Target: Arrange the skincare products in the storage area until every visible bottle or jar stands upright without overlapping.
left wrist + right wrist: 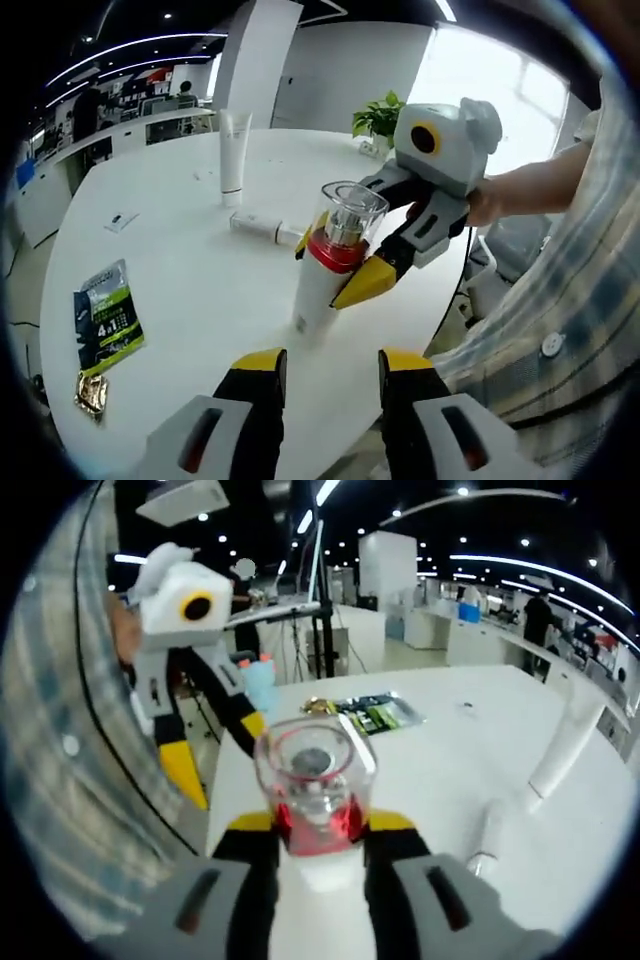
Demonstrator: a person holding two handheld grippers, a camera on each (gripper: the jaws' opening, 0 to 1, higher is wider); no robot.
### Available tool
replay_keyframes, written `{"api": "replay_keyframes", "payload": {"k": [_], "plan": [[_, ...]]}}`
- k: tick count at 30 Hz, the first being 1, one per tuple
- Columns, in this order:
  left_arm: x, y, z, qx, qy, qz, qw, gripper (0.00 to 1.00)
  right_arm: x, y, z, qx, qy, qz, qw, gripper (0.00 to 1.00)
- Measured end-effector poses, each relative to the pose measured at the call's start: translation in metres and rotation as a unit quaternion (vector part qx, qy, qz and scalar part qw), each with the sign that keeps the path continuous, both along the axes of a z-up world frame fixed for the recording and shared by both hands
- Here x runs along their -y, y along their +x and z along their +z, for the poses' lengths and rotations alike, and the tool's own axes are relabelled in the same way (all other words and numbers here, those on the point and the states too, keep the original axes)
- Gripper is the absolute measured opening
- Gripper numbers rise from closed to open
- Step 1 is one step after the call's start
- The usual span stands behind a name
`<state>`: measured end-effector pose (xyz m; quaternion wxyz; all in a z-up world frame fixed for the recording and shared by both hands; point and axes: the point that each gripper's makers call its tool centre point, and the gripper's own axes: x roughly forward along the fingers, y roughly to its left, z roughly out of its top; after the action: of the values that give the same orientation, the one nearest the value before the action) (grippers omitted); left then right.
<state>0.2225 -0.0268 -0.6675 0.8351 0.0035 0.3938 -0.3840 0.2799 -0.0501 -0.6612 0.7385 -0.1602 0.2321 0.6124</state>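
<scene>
Left gripper view: left claw (332,370) hovering released just before the pump bottle (333,262), right claw (335,268) reaching in, clamping its red collar, bottle standing upright on white surface (180,280), right gripper view: right claw (320,825) gripping bottle (313,780), clear cap, white body.

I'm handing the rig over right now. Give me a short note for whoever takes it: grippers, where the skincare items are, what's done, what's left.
Right gripper: shut on the pump bottle, red collar, clear cap, upright on the white table.
Left gripper: open, holding nothing, just short of that bottle.
Done: the white tube stands on its cap at the far side.
Left: the small white bottle lies flat behind the pump bottle; stand it up. Release the pump bottle once steady.
The green sachet lies flat near the table edge.
</scene>
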Motion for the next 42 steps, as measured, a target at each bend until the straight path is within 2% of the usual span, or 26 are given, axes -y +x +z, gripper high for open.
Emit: {"api": "replay_keyframes", "payload": {"k": [3, 11, 17, 22, 26, 35, 42], "plan": [[0.000, 0.002, 0.000, -0.001, 0.000, 0.000, 1.0000, 0.38, -0.002, -0.001, -0.001, 0.004, 0.001, 0.002, 1.0000, 0.30], [0.001, 0.005, -0.001, -0.002, 0.001, -0.001, 1.0000, 0.37, -0.003, 0.000, -0.001, -0.012, 0.007, -0.001, 0.9999, 0.28], [-0.003, 0.009, -0.002, -0.005, 0.000, 0.005, 1.0000, 0.37, -0.004, -0.002, -0.002, -0.014, -0.010, 0.011, 0.9998, 0.27], [-0.005, 0.011, -0.002, -0.006, 0.000, 0.010, 0.9999, 0.37, -0.005, -0.005, 0.001, -0.030, -0.007, 0.009, 0.9995, 0.27], [-0.005, 0.013, -0.003, -0.008, 0.000, 0.010, 0.9999, 0.37, -0.006, -0.004, 0.008, -0.031, 0.003, 0.003, 0.9995, 0.27], [-0.003, 0.023, 0.002, -0.001, -0.003, 0.009, 1.0000, 0.37, 0.002, 0.019, 0.033, -0.019, 0.018, -0.022, 0.9994, 0.27], [-0.002, 0.025, 0.000, -0.002, -0.005, 0.014, 0.9999, 0.37, 0.028, 0.052, 0.046, -0.009, 0.019, -0.058, 0.9981, 0.27]]}}
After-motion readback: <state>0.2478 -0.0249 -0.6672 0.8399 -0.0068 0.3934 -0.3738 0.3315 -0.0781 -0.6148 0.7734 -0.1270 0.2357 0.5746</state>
